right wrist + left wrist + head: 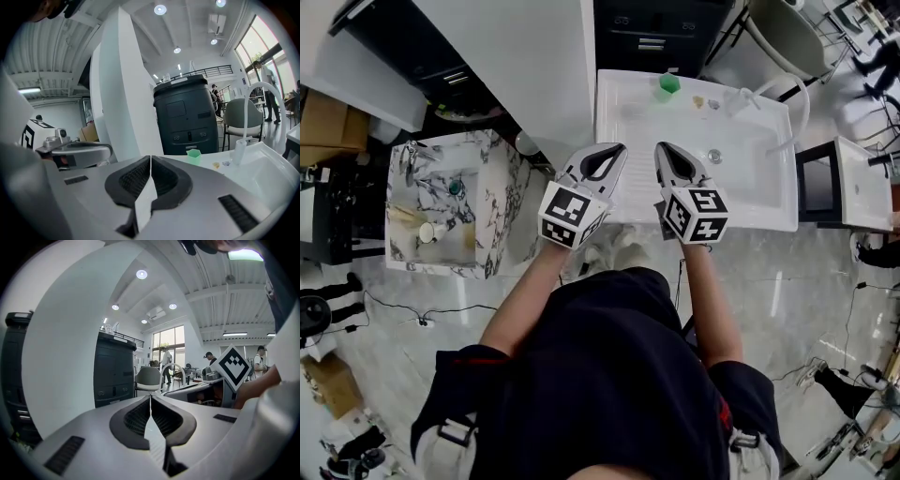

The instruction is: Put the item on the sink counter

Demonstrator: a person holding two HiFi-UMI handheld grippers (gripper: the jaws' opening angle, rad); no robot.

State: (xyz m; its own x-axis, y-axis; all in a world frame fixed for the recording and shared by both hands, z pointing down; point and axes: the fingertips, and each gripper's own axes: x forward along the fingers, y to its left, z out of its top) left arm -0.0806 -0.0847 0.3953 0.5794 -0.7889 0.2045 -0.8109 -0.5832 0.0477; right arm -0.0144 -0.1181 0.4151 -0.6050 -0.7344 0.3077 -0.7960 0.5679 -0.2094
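The white sink counter lies just ahead of me, its basin drain right of centre. A small green cup stands on its far rim, with two tiny objects beside it near the white faucet. My left gripper and right gripper hover side by side over the counter's near edge. Both are shut with nothing between the jaws. The right gripper's marker cube shows in the left gripper view.
A white pillar rises left of the counter, with a black cabinet behind it. A marble sink holding a pale cup stands at the left. A chair and a white unit stand at the right.
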